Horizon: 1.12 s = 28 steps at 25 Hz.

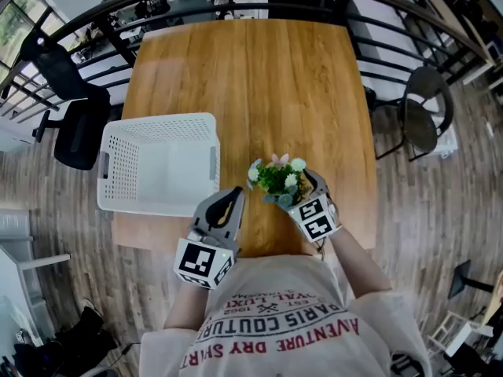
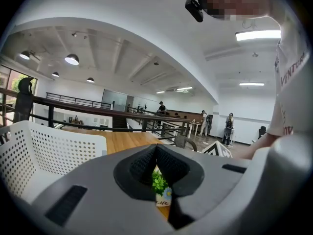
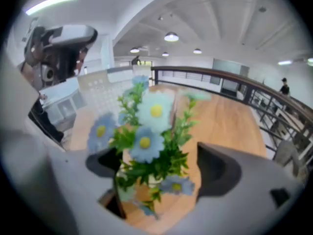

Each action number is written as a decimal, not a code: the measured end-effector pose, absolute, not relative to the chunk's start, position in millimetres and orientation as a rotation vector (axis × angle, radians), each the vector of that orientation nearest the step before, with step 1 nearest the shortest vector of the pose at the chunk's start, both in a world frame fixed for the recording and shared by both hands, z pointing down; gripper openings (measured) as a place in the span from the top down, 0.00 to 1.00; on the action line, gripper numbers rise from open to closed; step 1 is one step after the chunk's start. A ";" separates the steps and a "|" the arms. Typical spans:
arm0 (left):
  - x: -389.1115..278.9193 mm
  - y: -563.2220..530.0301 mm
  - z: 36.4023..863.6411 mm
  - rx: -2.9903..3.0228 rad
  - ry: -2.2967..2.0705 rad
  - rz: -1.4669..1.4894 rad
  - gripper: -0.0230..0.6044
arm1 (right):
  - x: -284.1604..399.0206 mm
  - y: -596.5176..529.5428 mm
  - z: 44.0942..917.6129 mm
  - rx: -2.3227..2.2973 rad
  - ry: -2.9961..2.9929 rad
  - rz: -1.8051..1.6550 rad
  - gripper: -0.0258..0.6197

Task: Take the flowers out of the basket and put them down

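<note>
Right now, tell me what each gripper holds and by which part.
Nothing looks held. The right gripper has its jaws apart around the flowers, with the table showing beside them. The left gripper is shut and empty.

- The table point(image 1: 291, 93) is a plain wooden one, warm honey-coloured, with the plank grain running away from the person. The top is rectangular and most of it is bare wood.
- A white plastic basket point(image 1: 118, 167) with perforated walls sits on the left side of the table, towards the near end. Its left side hangs out a bit past the table's left edge.
- A little pot of flowers point(image 1: 279, 177), pale blue and white blooms with green leaves, is just right of the basket and not touching it, close to the near edge. The pot's base is mostly hidden, so I can't say for sure that it's resting flat on the wood.
</note>
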<state>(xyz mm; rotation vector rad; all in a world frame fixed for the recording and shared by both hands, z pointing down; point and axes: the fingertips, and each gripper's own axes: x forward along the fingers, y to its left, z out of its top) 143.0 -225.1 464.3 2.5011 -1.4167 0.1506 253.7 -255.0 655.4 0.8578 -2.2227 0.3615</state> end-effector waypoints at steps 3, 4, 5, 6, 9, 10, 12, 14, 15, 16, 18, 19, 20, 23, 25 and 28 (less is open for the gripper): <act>136.9 -231.7 456.6 2.559 -1.370 0.177 0.93 | 261.7 -259.5 610.8 0.960 -2.296 0.290 0.22; 132.9 -235.1 454.3 2.570 -1.367 0.181 0.93 | 263.9 -261.0 597.9 0.999 -2.310 0.291 0.22; 128.1 -238.6 451.3 2.577 -1.369 0.178 0.93 | 265.1 -262.5 586.6 1.036 -2.318 0.305 0.22; 123.0 -242.0 447.7 2.581 -1.374 0.169 0.93 | 265.0 -264.1 576.7 1.068 -2.324 0.324 0.22; 111.0 -249.8 435.7 2.592 -1.383 0.135 0.93 | 258.5 -270.2 552.2 1.130 -2.329 0.348 0.22; 108.2 -251.1 432.8 2.598 -1.382 0.131 0.93 | 254.4 -272.6 544.1 1.149 -2.335 0.341 0.22; 103.2 -253.2 428.9 2.610 -1.378 0.123 0.93 | 245.5 -278.1 526.2 1.206 -2.357 0.301 0.23; 98.9 -254.9 426.1 2.619 -1.371 0.113 0.93 | 243.0 -285.1 505.0 1.329 -2.356 0.222 0.33; 96.9 -255.3 424.5 2.625 -1.368 0.109 0.93 | 245.4 -288.9 493.4 1.417 -2.342 0.175 0.59; 94.6 -255.6 422.5 2.632 -1.368 0.108 0.93 | 247.7 -292.2 482.7 1.496 -2.328 0.137 0.89; 88.8 -255.8 418.0 2.644 -1.374 0.101 0.93 | 246.0 -295.7 466.8 1.575 -2.333 0.104 0.89; 85.3 -255.5 416.3 2.647 -1.379 0.095 0.93 | 243.2 -296.4 461.3 1.589 -2.348 0.104 0.89; 81.3 -255.0 415.3 2.648 -1.385 0.089 0.93 | 239.9 -296.8 457.0 1.597 -2.363 0.104 0.89; 65.6 -253.2 413.0 2.635 -1.415 0.066 0.93 | 225.9 -296.6 447.0 1.600 -2.398 0.082 0.91; 55.6 -252.8 410.4 2.622 -1.436 0.051 0.93 | 215.2 -296.2 443.3 1.590 -2.413 0.060 0.91; 43.6 -251.4 407.9 2.608 -1.464 0.039 0.93 | 199.8 -294.3 440.0 1.561 -2.439 0.065 0.91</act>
